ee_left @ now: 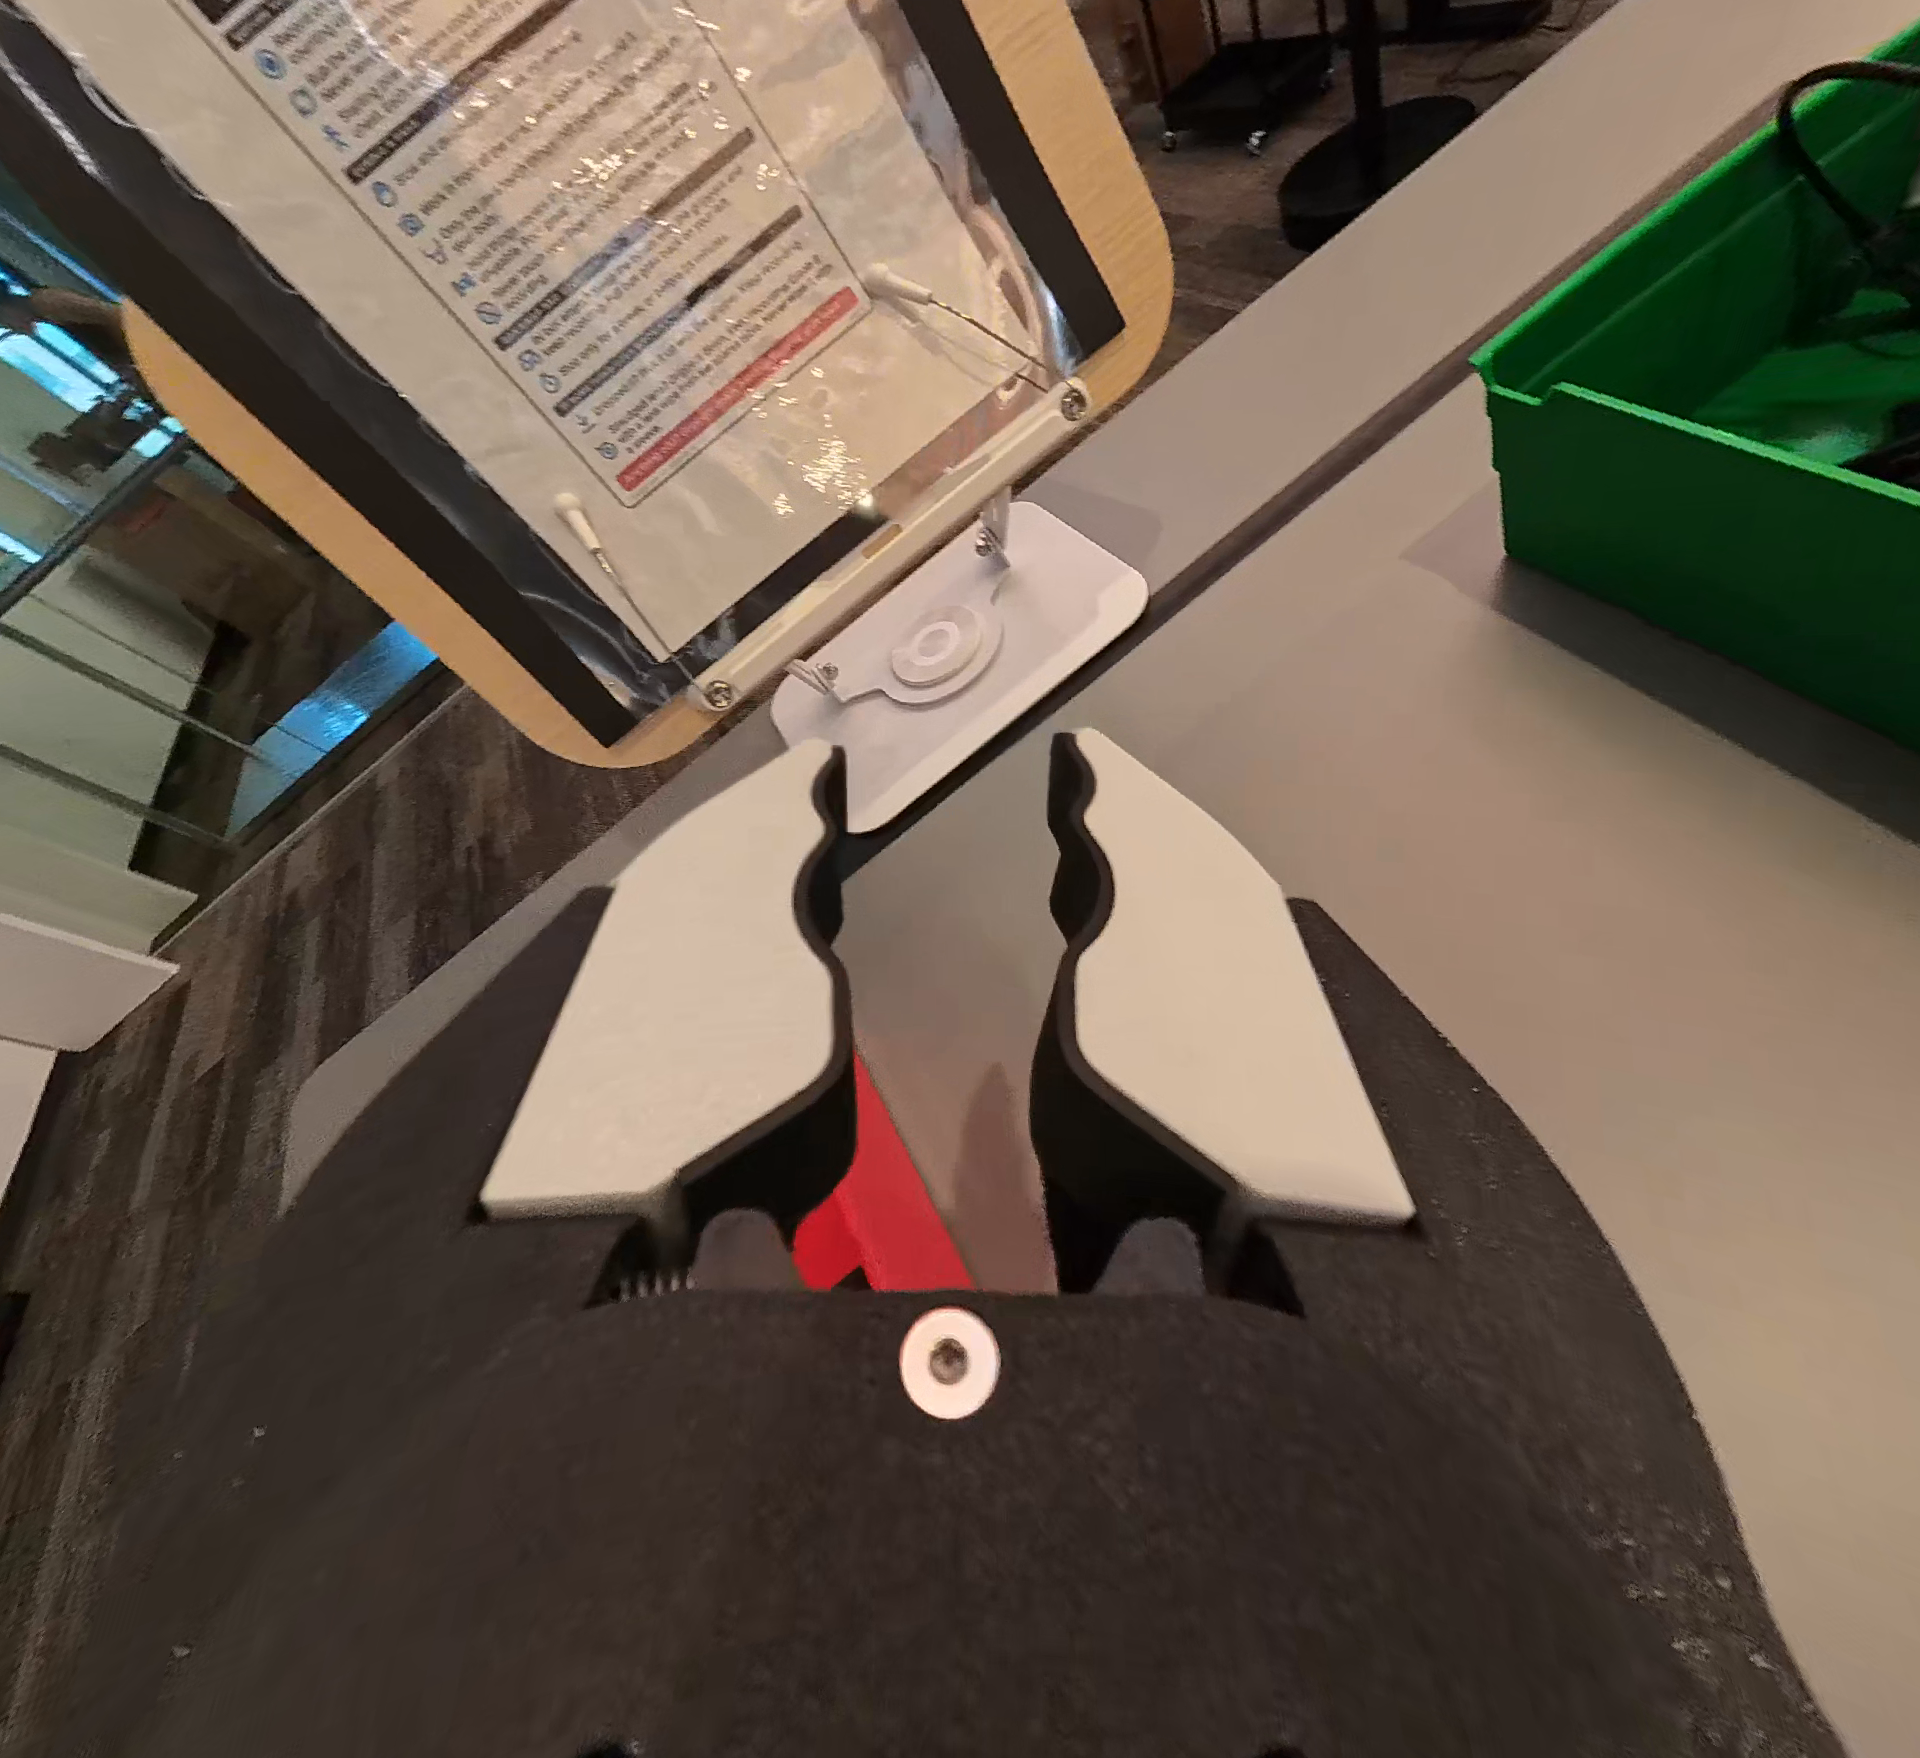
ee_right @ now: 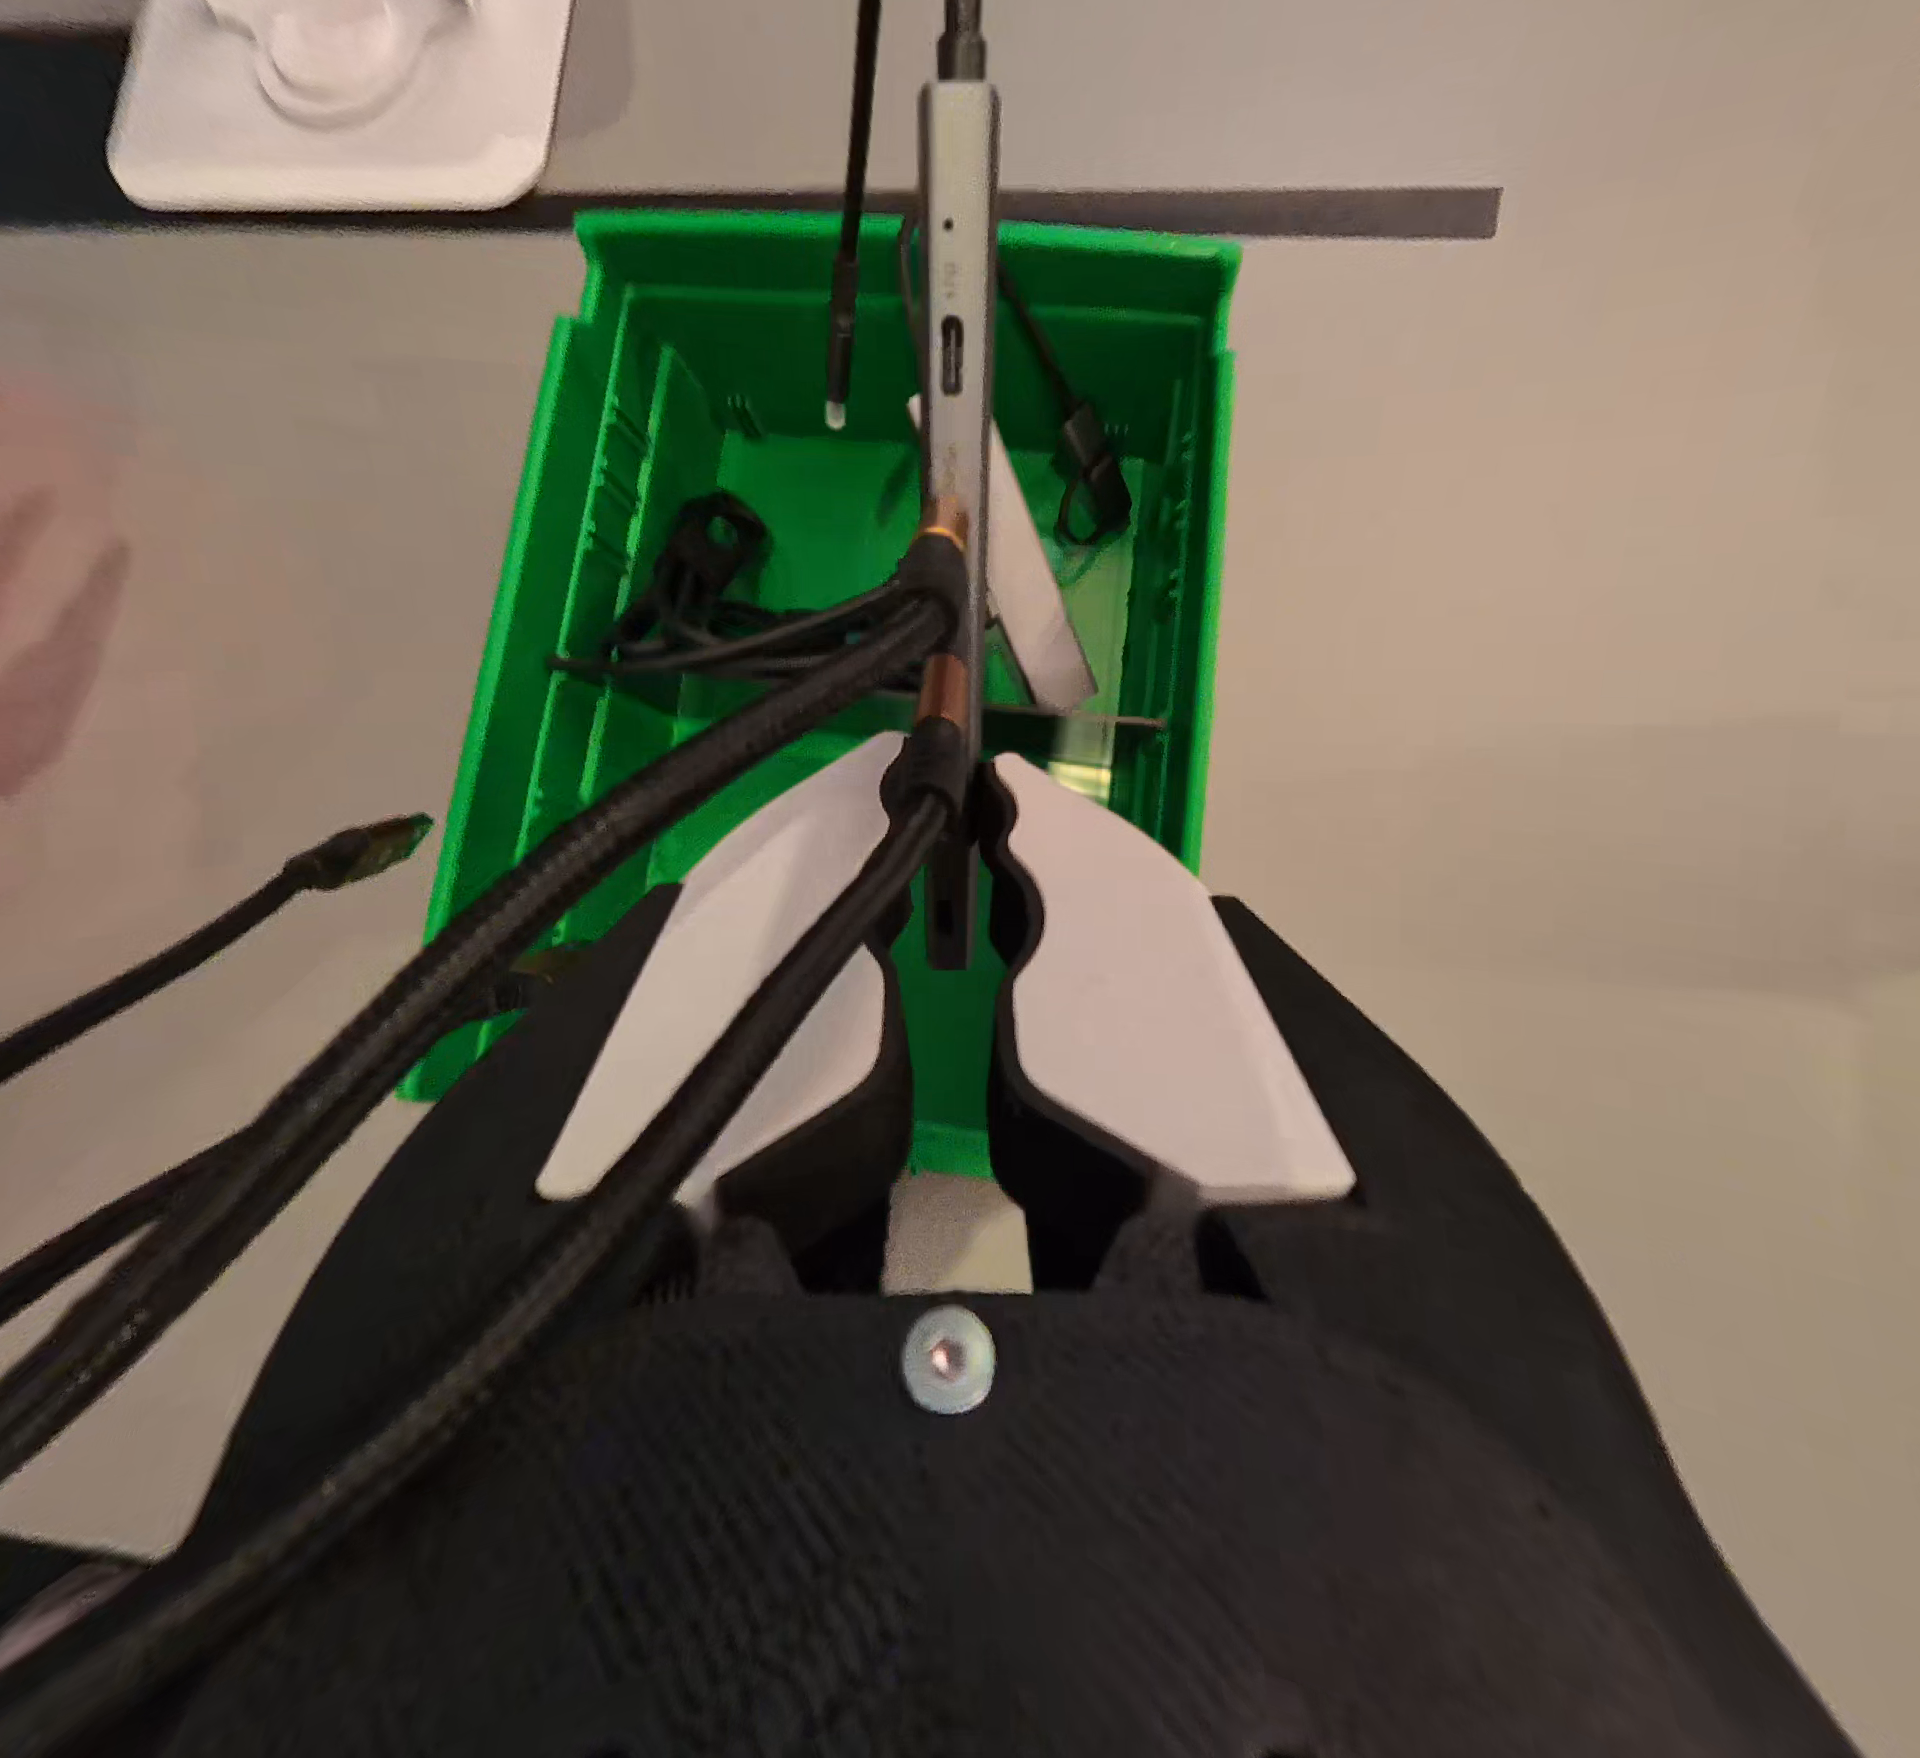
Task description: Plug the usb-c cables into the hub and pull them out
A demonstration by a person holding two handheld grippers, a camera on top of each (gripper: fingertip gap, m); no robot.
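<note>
In the right wrist view my right gripper (ee_right: 951,778) is shut on the lower end of a slim grey hub (ee_right: 961,337), held edge-on above a green bin (ee_right: 1210,565). Two copper-collared plugs (ee_right: 943,685) sit in the hub's left side, and their black braided cables (ee_right: 623,846) trail off to the lower left. One port above them is empty. A loose plug end (ee_right: 384,841) hangs at the left, and a thin cable with a white tip (ee_right: 836,358) hangs beside the hub. My left gripper (ee_left: 940,773) is open and empty over the grey table (ee_left: 1455,877).
A framed sign (ee_left: 623,254) on a white base (ee_left: 966,659) stands just ahead of the left gripper, at the table's edge. The green bin (ee_left: 1662,503) lies to its right and holds more black cables (ee_right: 707,586). A red part (ee_left: 883,1209) shows below the left fingers. There is about 40 cm between the tips of the two grippers.
</note>
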